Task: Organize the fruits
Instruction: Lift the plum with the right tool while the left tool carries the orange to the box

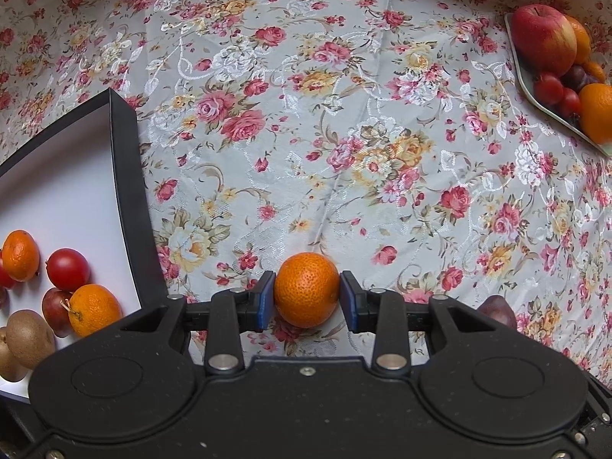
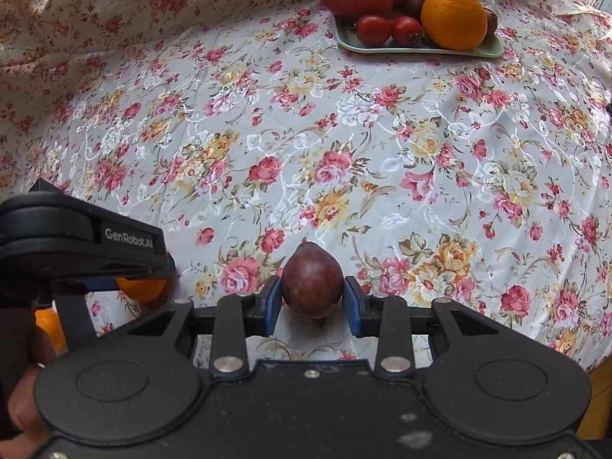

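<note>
The left gripper [image 1: 307, 296] clamps its jaws on a tangerine [image 1: 306, 293], the right gripper [image 2: 312, 296] on a dark plum [image 2: 311, 285], both pointing down at the floral worktop [image 2: 344, 145]. Beyond, 1 green plate [image 2: 493, 49] carries more fruit.

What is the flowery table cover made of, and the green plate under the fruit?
The table cover looks like woven fabric with shiny stitched swirls; it creases and drapes. The green plate looks like glazed ceramic, smooth and glossy, though it might be plastic.
</note>
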`<action>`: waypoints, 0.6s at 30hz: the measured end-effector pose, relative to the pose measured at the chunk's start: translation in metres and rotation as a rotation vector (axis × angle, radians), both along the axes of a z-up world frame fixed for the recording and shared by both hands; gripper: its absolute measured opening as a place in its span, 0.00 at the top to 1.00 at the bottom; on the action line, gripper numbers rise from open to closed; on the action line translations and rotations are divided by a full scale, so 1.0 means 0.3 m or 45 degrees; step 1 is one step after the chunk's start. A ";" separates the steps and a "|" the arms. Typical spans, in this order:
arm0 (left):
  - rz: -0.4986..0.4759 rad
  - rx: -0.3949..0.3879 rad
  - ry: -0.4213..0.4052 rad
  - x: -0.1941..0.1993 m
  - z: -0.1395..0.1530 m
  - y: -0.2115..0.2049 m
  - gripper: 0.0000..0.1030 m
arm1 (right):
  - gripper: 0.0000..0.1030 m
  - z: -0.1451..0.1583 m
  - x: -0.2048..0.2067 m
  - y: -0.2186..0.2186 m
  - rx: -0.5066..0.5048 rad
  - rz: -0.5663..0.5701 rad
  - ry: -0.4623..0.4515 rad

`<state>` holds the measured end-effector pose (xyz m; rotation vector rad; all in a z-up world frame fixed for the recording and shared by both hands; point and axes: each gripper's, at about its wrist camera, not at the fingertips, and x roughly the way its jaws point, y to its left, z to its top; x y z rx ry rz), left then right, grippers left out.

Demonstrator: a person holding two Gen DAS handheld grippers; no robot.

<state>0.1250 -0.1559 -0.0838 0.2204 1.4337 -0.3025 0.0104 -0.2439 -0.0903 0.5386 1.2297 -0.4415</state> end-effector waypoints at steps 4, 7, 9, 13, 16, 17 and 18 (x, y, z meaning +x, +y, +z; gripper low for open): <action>0.005 -0.018 0.012 0.000 0.001 0.004 0.56 | 0.65 0.026 0.008 -0.018 0.029 0.029 -0.015; 0.008 -0.035 0.013 0.001 0.007 0.010 0.57 | 0.65 0.040 0.014 -0.046 0.066 -0.003 -0.009; 0.013 -0.052 0.014 0.002 0.016 0.014 0.57 | 0.65 0.042 0.017 -0.066 0.095 -0.033 -0.009; 0.021 -0.091 0.006 0.003 0.044 0.029 0.57 | 0.65 0.068 0.015 -0.094 0.093 -0.079 -0.032; 0.034 -0.117 -0.013 0.005 0.074 0.048 0.57 | 0.65 0.096 0.021 -0.100 0.074 -0.080 -0.049; 0.043 -0.125 -0.020 0.005 0.086 0.059 0.57 | 0.65 0.104 0.024 -0.100 0.066 -0.076 -0.051; 0.053 -0.130 -0.026 0.008 0.095 0.068 0.57 | 0.65 0.112 0.028 -0.100 0.057 -0.073 -0.052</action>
